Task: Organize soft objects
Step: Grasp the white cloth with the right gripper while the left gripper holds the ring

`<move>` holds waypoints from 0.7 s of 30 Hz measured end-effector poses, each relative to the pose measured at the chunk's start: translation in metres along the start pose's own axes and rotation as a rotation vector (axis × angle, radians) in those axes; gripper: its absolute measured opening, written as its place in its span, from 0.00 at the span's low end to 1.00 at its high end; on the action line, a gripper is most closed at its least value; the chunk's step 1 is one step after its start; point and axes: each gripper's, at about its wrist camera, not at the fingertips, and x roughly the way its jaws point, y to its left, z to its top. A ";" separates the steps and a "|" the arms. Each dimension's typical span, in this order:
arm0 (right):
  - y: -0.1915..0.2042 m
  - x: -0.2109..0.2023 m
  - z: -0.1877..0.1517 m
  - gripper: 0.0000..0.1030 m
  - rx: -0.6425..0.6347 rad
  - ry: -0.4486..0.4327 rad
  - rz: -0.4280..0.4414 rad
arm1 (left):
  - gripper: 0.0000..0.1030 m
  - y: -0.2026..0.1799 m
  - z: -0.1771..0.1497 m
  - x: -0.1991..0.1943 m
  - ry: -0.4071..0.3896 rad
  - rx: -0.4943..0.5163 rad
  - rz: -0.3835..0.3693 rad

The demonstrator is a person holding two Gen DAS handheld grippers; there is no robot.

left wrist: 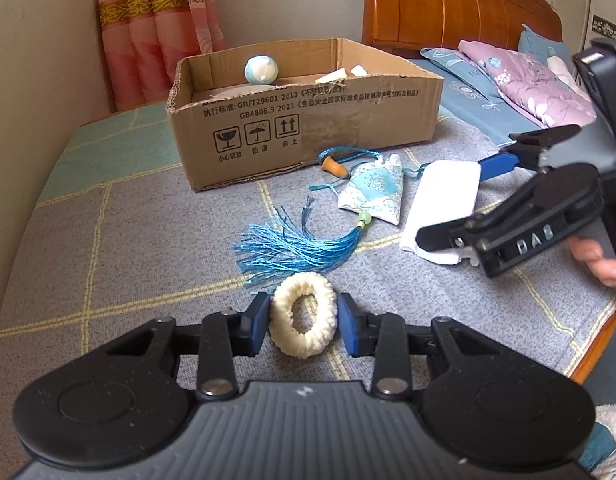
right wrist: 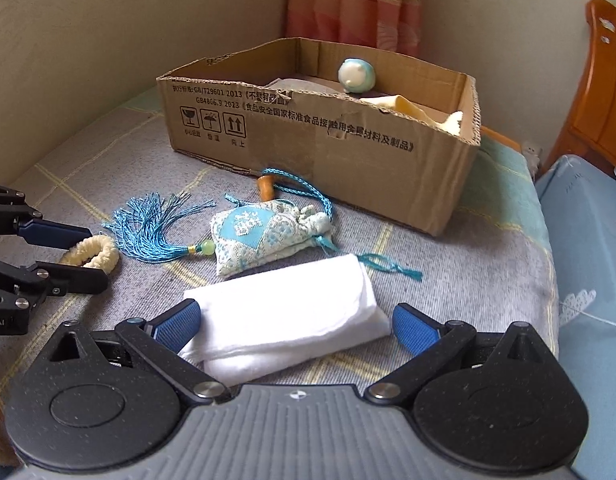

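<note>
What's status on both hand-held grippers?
Left hand-held gripper open, straddling cream scrunchie. Right hand-held gripper open around folded white cloth. Sachet between them and box.

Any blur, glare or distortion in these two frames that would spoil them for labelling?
Left wrist: sharp, soft daylight, no glare; fisheye bends the bed edge, corners vignetted; box print readable. Right wrist: equally sharp; white cloth bright but keeps its folds; box edges bowed, dark corners.

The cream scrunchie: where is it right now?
The cream scrunchie lies on the bed between the open left tool's fingers, just before the blue tassel.
</note>
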 end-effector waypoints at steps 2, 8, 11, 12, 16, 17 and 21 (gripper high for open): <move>-0.006 0.003 0.003 1.00 0.019 0.009 0.021 | 0.34 0.001 0.000 0.000 0.000 -0.005 -0.002; -0.014 -0.015 -0.001 1.00 0.146 0.025 -0.015 | 0.34 0.001 0.000 0.000 0.001 0.002 -0.006; -0.010 -0.022 -0.010 1.00 0.189 0.072 0.054 | 0.34 0.002 0.000 0.000 0.003 0.007 -0.011; -0.007 -0.022 -0.012 1.00 0.198 0.080 0.082 | 0.35 0.002 0.001 0.000 0.003 0.009 -0.012; 0.007 -0.013 -0.006 1.00 0.171 0.072 0.059 | 0.35 0.002 0.000 0.000 0.001 0.005 -0.013; 0.010 -0.009 -0.002 1.00 0.168 0.067 0.052 | 0.35 0.002 0.000 0.000 0.000 0.003 -0.012; 0.018 0.005 0.009 1.00 0.142 0.049 -0.002 | 0.35 0.002 -0.001 0.000 -0.003 -0.004 -0.013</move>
